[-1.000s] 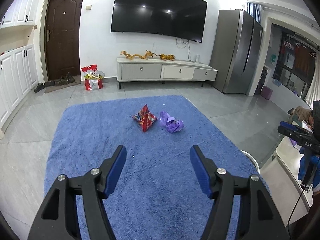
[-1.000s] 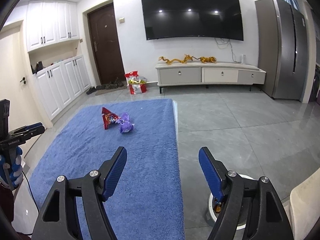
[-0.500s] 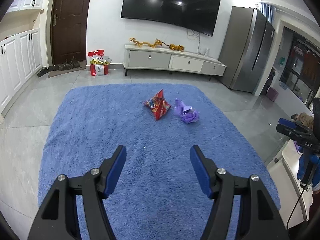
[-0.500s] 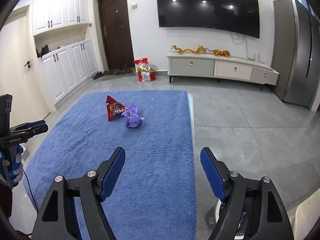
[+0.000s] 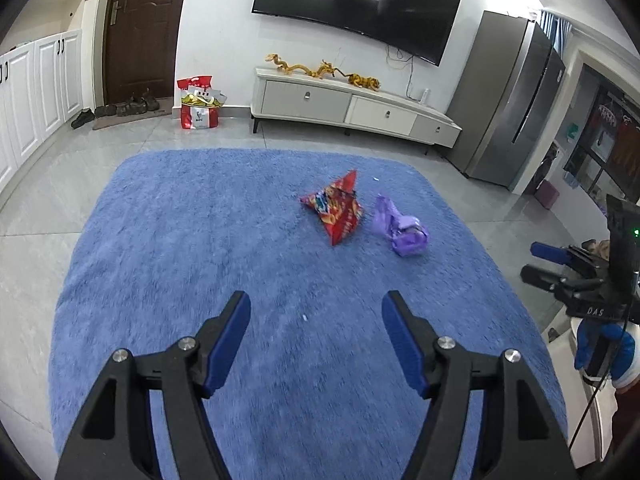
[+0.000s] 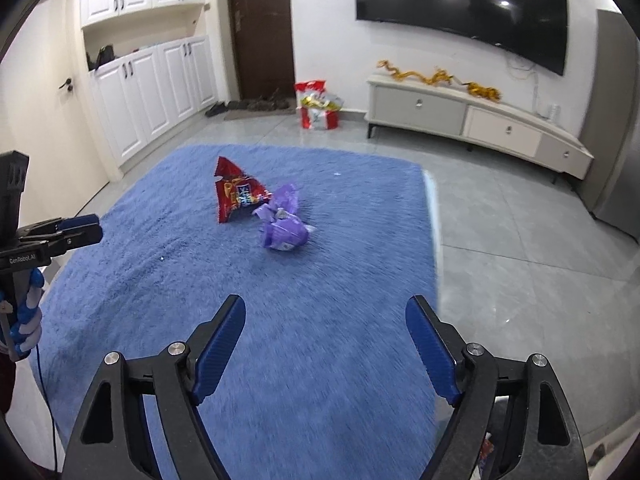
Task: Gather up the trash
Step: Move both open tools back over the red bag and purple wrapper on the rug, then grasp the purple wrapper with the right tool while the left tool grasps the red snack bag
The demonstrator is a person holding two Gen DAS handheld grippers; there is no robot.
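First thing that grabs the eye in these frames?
The crumpled red snack wrapper and the crumpled purple plastic wrapper just right of it, lying together mid-way across the fluffy blue rug. Behind them, the big black wall-mounted TV hangs over a low white cabinet.

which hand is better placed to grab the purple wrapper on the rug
Right, probably. The purple wrapper lies nearly straight ahead of the open right gripper; from the left gripper it sits off to the right, beyond the red snack bag.
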